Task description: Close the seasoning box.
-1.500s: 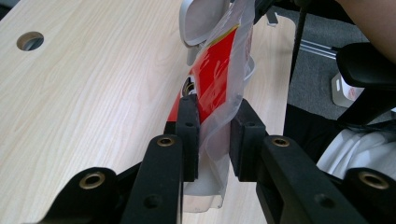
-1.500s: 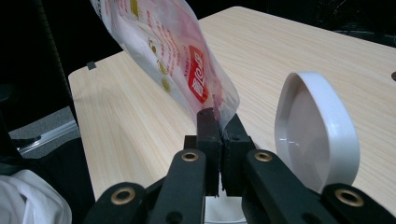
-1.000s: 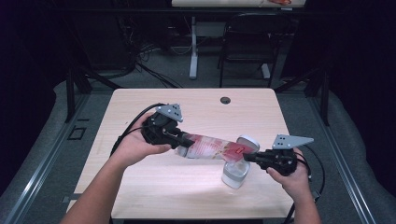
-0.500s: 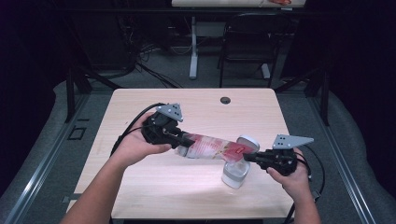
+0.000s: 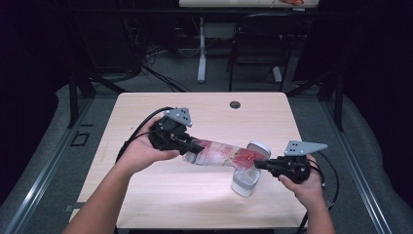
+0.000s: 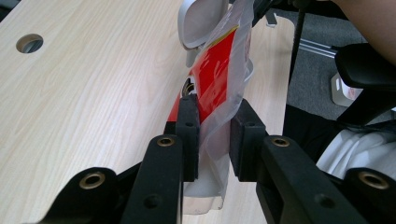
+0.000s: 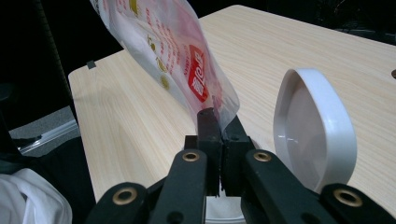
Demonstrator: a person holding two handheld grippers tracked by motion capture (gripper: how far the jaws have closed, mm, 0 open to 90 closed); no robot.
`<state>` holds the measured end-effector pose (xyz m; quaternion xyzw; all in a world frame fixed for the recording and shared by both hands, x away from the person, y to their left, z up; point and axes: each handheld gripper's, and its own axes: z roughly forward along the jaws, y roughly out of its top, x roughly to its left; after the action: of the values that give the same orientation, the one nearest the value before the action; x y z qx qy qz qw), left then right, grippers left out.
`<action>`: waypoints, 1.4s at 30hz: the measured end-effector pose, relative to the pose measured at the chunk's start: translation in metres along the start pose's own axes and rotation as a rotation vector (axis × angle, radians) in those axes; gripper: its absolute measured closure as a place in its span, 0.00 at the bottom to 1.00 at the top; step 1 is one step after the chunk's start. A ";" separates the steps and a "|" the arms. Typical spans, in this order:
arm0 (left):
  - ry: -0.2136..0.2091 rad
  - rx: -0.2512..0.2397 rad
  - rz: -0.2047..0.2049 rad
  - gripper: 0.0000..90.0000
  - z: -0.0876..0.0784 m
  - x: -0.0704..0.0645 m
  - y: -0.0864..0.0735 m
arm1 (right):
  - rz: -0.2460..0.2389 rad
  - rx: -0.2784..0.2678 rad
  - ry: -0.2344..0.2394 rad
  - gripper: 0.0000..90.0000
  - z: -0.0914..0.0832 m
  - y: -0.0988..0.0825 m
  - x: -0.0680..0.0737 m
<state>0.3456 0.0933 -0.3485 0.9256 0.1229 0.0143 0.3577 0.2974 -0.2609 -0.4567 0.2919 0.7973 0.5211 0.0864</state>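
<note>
Clear plastic bag with red print (image 5: 221,154), stretched between two black grippers above the pale wooden table (image 5: 204,204). Held up off the wood, a little nearer the front edge than the back edge, and slanting down toward the right side. Left black two-jaw gripper (image 5: 191,146) pinching one end of the bag, jaws pressed onto the plastic with the bag squeezed between the pads (image 6: 188,122). Same bag (image 6: 222,70) seen running away from those jaws in the left gripper view, red and see-through, crinkled. Right black two-jaw gripper (image 5: 260,164) pinching the other end, jaws pressed tight together on a thin corner of the plastic. Corner of the bag (image 7: 177,56) caught between the pads (image 7: 208,122) in the right gripper view, the rest rising up and away. Small white plastic tub with a flip-up lid (image 5: 245,180) standing on the table right under the low end of the bag, near the front right corner. Lid (image 7: 314,130) tipped up and open, just beside the right gripper's jaws. Round dark hole (image 5: 235,104) in the wood near the back edge, well apart from everything else. Black cables trailing from both grippers.
</note>
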 end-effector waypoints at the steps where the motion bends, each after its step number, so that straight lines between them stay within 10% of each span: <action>1: 0.001 0.000 -0.001 0.85 0.000 0.000 0.000 | -0.001 0.001 -0.001 0.99 0.000 0.000 0.000; 42: 0.000 -0.008 -0.002 0.85 0.000 0.000 0.004 | 0.002 0.003 -0.001 0.99 0.000 -0.001 -0.001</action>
<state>0.3468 0.0900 -0.3458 0.9242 0.1236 0.0144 0.3612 0.2980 -0.2624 -0.4579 0.2931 0.7979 0.5197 0.0859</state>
